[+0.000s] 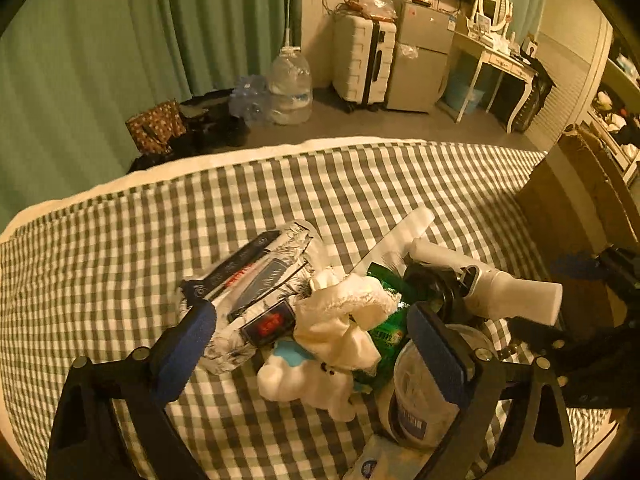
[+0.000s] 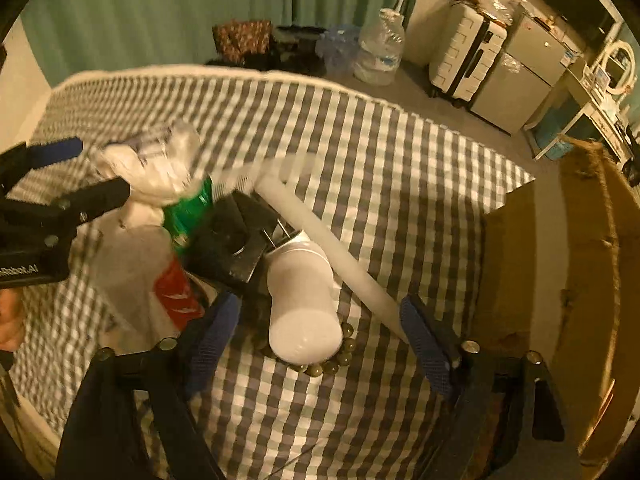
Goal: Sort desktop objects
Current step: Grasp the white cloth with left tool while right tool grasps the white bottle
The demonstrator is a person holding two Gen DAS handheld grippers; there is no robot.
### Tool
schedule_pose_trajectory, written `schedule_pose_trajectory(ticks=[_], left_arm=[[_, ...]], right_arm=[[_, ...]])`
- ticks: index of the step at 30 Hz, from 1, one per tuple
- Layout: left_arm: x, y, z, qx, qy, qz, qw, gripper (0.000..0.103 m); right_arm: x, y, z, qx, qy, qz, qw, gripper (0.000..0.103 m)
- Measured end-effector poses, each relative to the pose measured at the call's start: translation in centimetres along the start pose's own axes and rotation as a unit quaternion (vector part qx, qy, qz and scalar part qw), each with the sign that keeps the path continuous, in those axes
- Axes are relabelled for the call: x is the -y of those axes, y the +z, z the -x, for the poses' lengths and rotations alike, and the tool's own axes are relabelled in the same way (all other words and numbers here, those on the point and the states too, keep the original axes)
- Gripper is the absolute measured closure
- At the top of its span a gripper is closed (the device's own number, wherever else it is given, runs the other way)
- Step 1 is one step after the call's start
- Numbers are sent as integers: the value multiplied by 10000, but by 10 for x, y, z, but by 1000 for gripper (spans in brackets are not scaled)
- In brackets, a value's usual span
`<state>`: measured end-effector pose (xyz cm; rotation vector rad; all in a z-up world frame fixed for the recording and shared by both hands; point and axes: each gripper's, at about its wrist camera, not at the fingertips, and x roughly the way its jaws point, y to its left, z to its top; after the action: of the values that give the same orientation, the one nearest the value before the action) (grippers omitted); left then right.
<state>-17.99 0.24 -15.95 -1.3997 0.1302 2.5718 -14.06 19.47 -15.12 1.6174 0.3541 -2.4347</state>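
Hovering w/ jaws apart: left gripper (image 1: 312, 344) over clutter, right gripper (image 2: 320, 324) over white bottle (image 2: 302, 300).

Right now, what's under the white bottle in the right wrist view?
A string of dark round beads curves out from beneath the white bottle, on the checked cloth. The rest of the strand is covered by the bottle, so its full extent can't be seen.
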Motion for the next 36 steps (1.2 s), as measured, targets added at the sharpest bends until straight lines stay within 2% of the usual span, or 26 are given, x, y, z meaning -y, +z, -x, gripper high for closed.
schedule_pose_trajectory(ticks=[8,11,14,15,16,19,24,36], left_arm=[[2,-2,-23,-165,-34,-64,9998,6],[4,-3,-27,-179,-29,-102,9998,15],[2,-5,-35,-395,-87,-142,9991,42],[2,-6,-36,-468,-120,-137,9987,59],[2,-7,-37,-505,-131,-144,9985,72],[3,-6,-31,-476,-122,-199,9986,86],[2,-2,-14,-318,-110,-222,9992,90],[0,14,39,108,171,-211,9996,90]], right_arm=[[-8,3,-34,-249,-138,233,9993,28],[-5,1,-38,-258,-1,109,9996,39],[-4,-2,-40,-255,111,68,9996,49],[-5,-3,-39,-237,154,42,9996,58],[-5,-3,-38,-227,164,39,9996,60],[-11,-4,-34,-167,93,129,9997,60],[-14,-4,-23,-22,104,80,9999,60],[6,-5,26,495,127,-79,9987,60]])
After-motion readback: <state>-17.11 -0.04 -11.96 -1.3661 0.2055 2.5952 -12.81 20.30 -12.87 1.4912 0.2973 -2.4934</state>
